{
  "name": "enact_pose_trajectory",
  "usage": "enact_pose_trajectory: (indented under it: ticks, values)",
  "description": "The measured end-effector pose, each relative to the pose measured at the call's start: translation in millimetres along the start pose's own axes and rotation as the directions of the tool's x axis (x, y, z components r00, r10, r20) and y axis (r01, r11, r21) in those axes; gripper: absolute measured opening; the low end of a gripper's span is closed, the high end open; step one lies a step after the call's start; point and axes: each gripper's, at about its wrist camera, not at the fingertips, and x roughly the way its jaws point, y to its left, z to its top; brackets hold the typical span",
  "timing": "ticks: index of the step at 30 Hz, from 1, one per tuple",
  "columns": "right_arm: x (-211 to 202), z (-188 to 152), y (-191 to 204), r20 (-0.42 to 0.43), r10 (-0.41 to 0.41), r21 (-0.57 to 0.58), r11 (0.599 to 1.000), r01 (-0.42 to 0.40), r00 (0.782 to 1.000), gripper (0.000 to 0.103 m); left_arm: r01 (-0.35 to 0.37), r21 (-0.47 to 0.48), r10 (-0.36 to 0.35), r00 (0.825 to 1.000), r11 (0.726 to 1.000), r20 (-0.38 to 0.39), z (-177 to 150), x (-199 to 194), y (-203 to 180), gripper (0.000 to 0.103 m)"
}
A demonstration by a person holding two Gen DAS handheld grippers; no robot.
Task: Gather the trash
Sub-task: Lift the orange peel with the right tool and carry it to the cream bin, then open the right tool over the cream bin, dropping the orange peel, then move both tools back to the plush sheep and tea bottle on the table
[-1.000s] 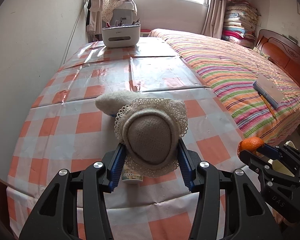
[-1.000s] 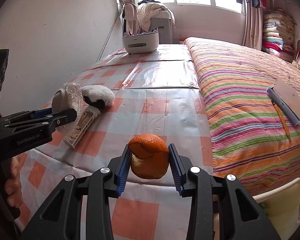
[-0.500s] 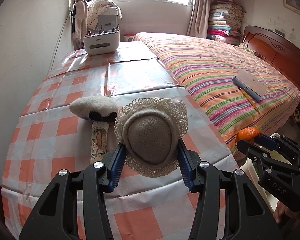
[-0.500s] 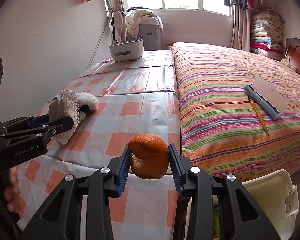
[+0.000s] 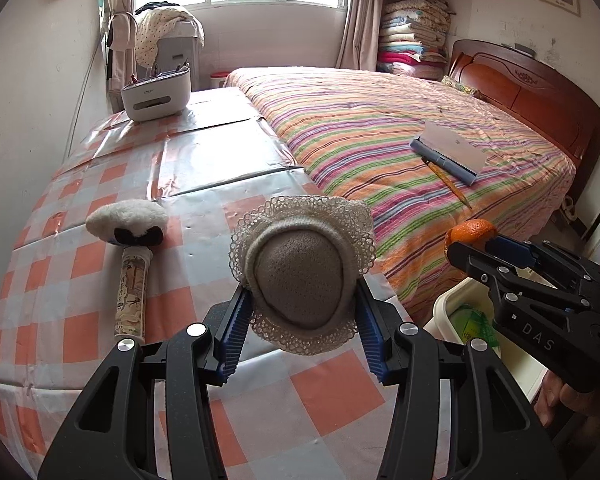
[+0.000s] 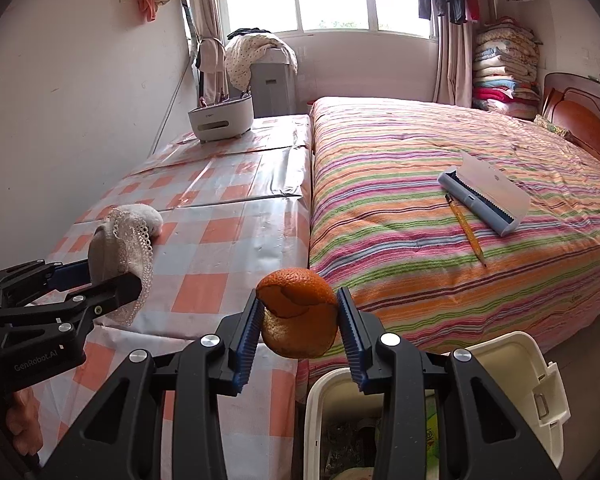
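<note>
My left gripper (image 5: 300, 312) is shut on a beige knitted pad with a lace rim (image 5: 302, 272), held above the checked table (image 5: 332, 392); the pad (image 6: 120, 252) and that gripper (image 6: 100, 280) show at left in the right wrist view. My right gripper (image 6: 298, 320) is shut on a piece of orange peel (image 6: 298, 312), held over the table's near corner, just above a white trash bin (image 6: 328, 392) with its lid open. The peel (image 5: 470, 232) and the right gripper (image 5: 476, 246) appear at right in the left wrist view, with the bin (image 5: 452, 308) below.
A fluffy white item (image 5: 126, 220) and a printed tube (image 5: 132, 292) lie on the table. A white organiser (image 5: 156, 94) stands at the table's far end. A striped bed (image 6: 440, 184) carries a lint roller (image 6: 484, 192) and a pencil (image 6: 466, 230).
Both grippers have drawn back toward the table's near right corner with their loads still gripped. The white bin has come into view under the right gripper.
</note>
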Motion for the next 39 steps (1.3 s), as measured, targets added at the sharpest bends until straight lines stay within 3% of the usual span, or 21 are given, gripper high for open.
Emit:
enact_pose_trajectory:
  ticks: [21,30,32,35,39]
  values:
    - [-45.6,-27.9,-76.5,0.044,-0.177,0.120,0.978,0.171,0.983,0.037,0.130,0.084,-0.131,0.991,0.988,0.009,0.3,-11.4,-96.6,0.048]
    - [-60.5,-47.4,-103.0,0.048,-0.204,0.196,0.962,0.191,0.978,0.038,0.155,0.104,-0.155,0.988,0.982,-0.008,-0.5,-5.9,-116.9,0.048]
    - [-62.4,-50.1,-106.5,0.049,-0.202,0.214,0.959,0.187,0.978,0.042,0.159,0.107,-0.159,0.987,0.981,-0.011,-0.4,-4.5,-120.5,0.048]
    - [-66.8,-52.1,-110.0,0.066,-0.192,0.240,0.956,0.171,0.979,0.061,0.164,0.112,-0.163,0.986,0.980,-0.019,-1.2,-2.2,-124.8,0.048]
    - [-78.4,-51.7,-118.8,0.117,-0.190,0.296,0.944,0.148,0.975,0.062,0.177,0.113,-0.174,0.984,0.978,-0.033,-1.8,1.3,-130.2,0.048]
